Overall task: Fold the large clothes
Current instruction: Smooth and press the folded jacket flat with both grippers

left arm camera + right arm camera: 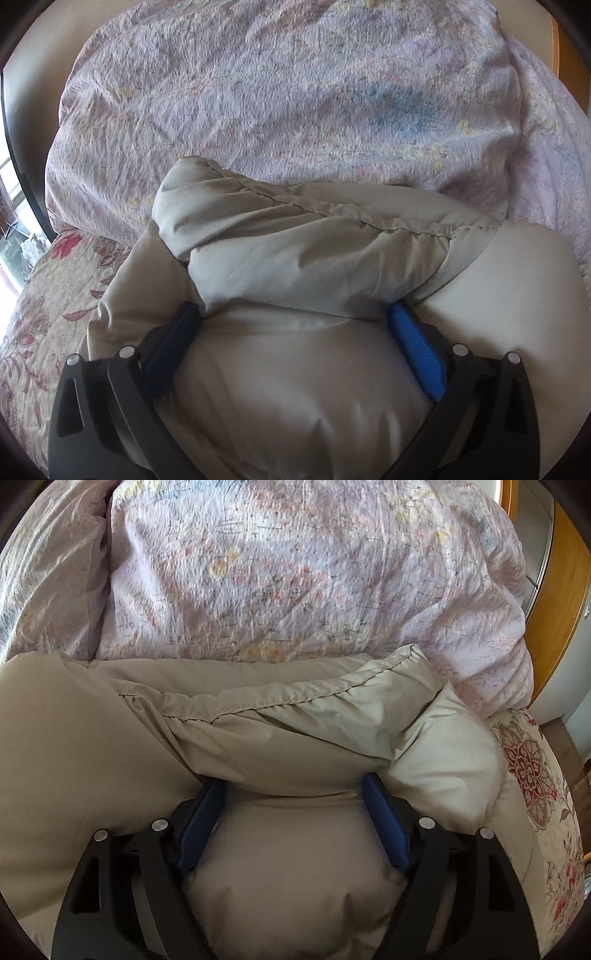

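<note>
A: Where's the puffy beige padded jacket (295, 258)?
B: Bunched on the flowered bedspread (44, 295), near a lilac printed duvet (258, 92); left gripper (293, 314) and right gripper (293, 781) both clamp its folds, jaws wide.

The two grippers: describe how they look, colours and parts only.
Left gripper: black plastic linkage arms with slot cut-outs and silver round pins, and two blue ribbed pads. Right gripper: the same build, black arms, silver pins, blue pads. No cables, markings, hands or sleeves show.
</note>
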A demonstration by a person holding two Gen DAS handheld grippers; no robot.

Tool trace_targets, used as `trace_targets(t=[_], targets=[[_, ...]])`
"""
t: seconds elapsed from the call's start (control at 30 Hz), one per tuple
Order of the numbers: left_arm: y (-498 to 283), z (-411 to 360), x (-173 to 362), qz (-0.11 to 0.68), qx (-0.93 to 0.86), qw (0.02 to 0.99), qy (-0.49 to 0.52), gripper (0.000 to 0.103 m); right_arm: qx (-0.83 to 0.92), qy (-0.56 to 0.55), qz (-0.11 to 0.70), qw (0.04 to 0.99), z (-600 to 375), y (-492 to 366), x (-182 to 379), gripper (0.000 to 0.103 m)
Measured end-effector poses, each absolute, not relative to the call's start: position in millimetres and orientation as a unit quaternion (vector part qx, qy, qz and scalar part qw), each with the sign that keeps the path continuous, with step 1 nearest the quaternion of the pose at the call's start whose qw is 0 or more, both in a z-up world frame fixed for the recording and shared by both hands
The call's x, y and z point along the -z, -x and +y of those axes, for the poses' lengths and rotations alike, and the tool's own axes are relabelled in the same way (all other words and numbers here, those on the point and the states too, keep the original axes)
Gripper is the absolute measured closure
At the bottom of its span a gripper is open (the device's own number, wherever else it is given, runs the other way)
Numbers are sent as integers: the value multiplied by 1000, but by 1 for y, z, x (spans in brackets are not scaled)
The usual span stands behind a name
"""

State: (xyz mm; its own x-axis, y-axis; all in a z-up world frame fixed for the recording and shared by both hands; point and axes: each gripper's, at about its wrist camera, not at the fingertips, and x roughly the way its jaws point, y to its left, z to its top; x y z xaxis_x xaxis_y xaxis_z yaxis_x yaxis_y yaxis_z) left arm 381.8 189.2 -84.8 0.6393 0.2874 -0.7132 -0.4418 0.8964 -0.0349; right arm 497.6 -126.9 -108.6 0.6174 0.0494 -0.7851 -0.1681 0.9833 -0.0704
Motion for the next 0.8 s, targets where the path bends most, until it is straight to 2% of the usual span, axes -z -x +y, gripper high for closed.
trace_targets(t=[0.57,0.8], targets=[[-396,192,99,384,-223,890,103,2,-57,60,442,893,-123,-527,128,22],[-352,183,65,361,-227,902,66,2,-60,4,410,910,-162,-506,89,23]])
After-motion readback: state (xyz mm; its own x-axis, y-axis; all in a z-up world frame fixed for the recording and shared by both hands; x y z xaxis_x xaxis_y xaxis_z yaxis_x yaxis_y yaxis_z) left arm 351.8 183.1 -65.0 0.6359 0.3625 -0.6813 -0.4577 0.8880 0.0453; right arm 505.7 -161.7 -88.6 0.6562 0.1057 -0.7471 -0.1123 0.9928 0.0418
